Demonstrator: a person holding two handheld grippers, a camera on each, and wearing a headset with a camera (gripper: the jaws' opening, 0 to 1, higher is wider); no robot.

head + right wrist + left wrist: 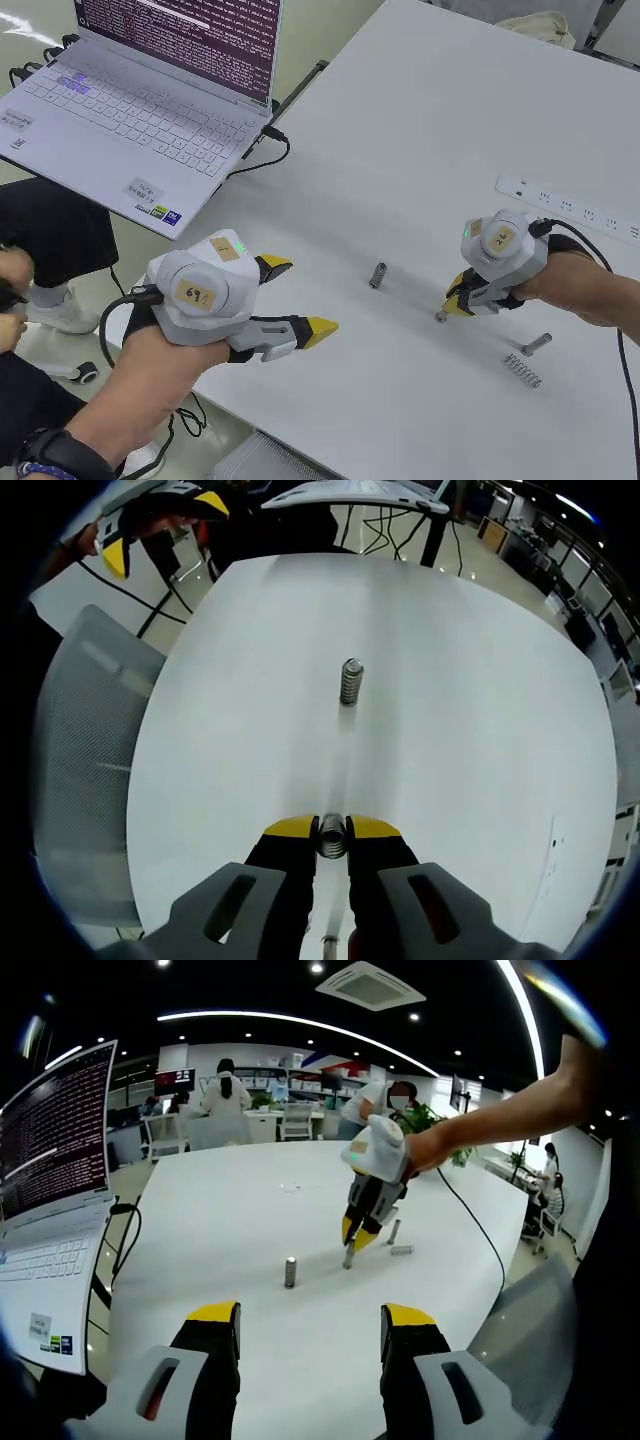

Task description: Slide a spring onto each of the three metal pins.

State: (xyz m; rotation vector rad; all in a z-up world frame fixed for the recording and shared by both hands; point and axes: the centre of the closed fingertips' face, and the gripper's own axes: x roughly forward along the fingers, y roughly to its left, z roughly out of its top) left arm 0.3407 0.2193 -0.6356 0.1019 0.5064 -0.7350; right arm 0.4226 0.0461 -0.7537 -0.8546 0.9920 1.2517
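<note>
right gripper [331, 829] fingers clamp spring [331, 840], axis near-upright over table [420, 150] | left gripper [310, 1325] fingers wide apart, empty

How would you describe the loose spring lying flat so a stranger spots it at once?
On the white table, look near the front edge, beside the right gripper. The loose spring lies flat next to a bare pin; the mid-table spring stands upright.

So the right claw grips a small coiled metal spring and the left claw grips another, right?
No: the left claw is open and empty, per the left gripper view. The right claw does grip a small coiled metal spring.
</note>
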